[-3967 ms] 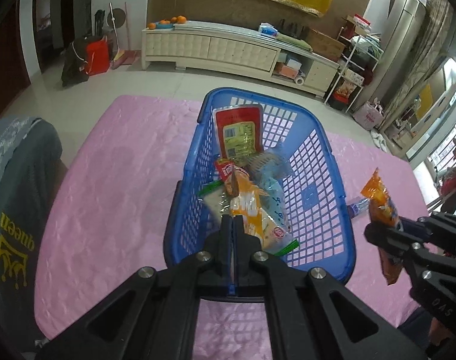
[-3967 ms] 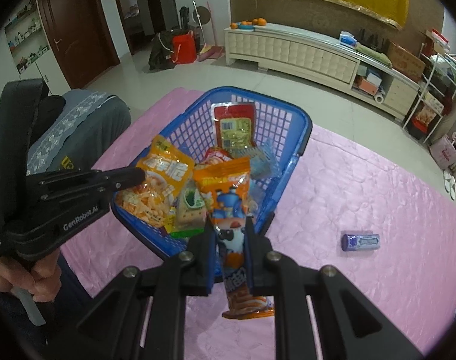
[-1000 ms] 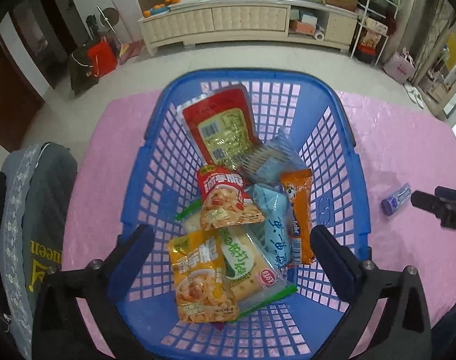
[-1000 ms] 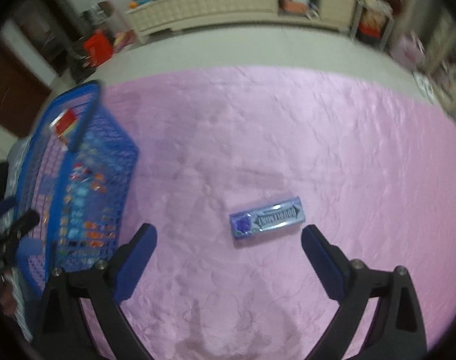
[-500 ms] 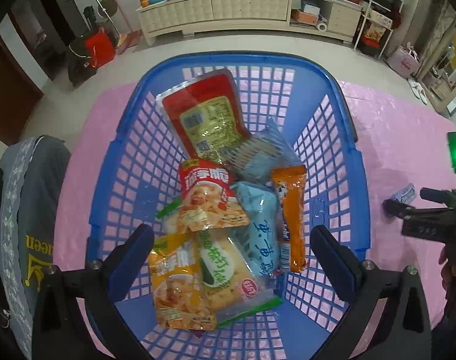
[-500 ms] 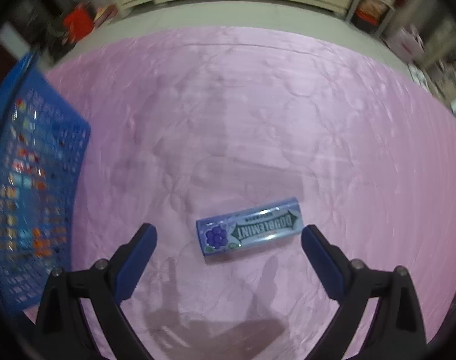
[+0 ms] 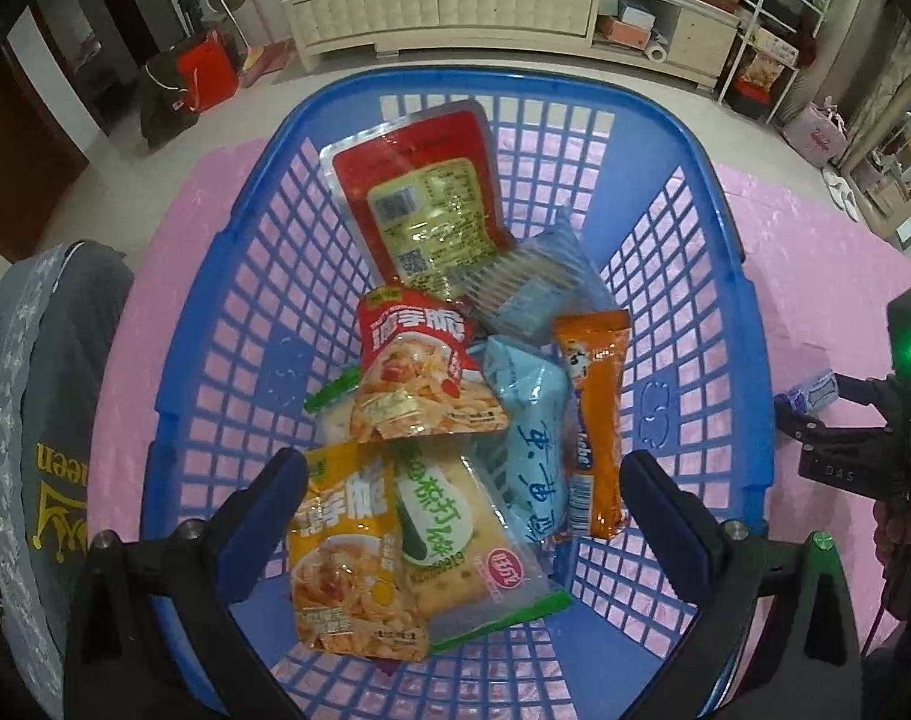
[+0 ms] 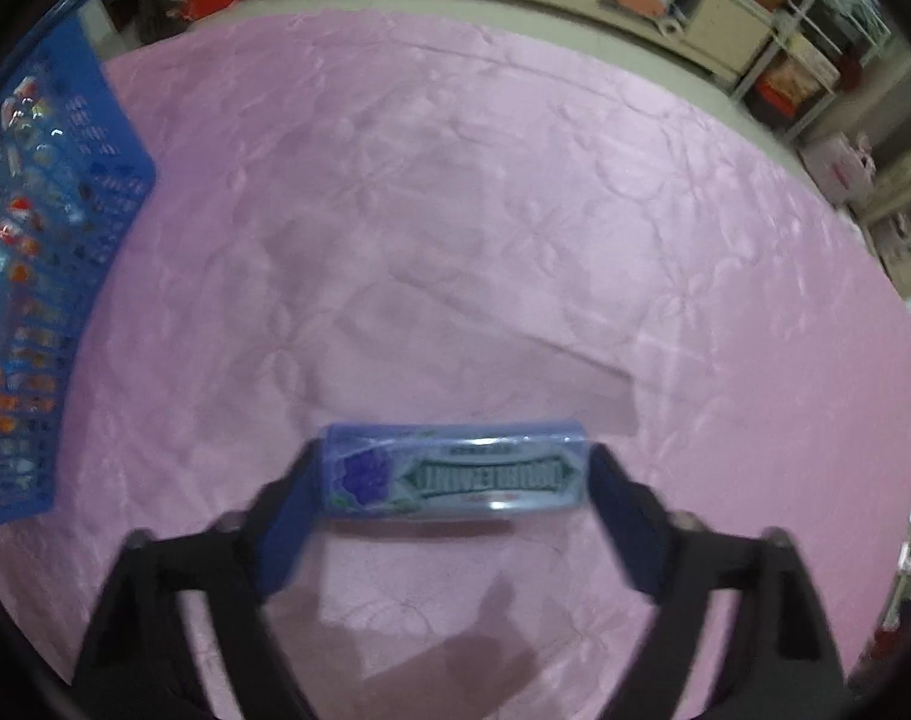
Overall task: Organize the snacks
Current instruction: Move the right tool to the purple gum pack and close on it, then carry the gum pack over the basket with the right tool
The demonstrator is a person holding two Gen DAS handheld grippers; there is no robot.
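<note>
A blue plastic basket (image 7: pixel 731 276) on the pink cloth holds several snack packets, among them a red pouch (image 7: pixel 419 204), an orange stick pack (image 7: pixel 593 420) and a yellow packet (image 7: pixel 347 552). My left gripper (image 7: pixel 455 510) is open and empty above the basket's near end. A purple-blue gum pack (image 8: pixel 455 471) lies on the cloth (image 8: pixel 485 210) right of the basket (image 8: pixel 41 240). My right gripper (image 8: pixel 452 516) is open, its jaws at either end of the gum pack; contact is unclear. The gum pack (image 7: pixel 815 390) also shows in the left wrist view by the right gripper.
A grey chair back with a gold "queen" print (image 7: pixel 41 420) stands left of the table. A white sideboard (image 7: pixel 485 6) and shelves (image 7: pixel 773 30) stand across the room. The table's far edge (image 8: pixel 515 30) runs behind the cloth.
My right gripper has moved down and forward onto the gum pack, which now fills the gap between its jaws. The left gripper has shifted slightly closer over the basket.
</note>
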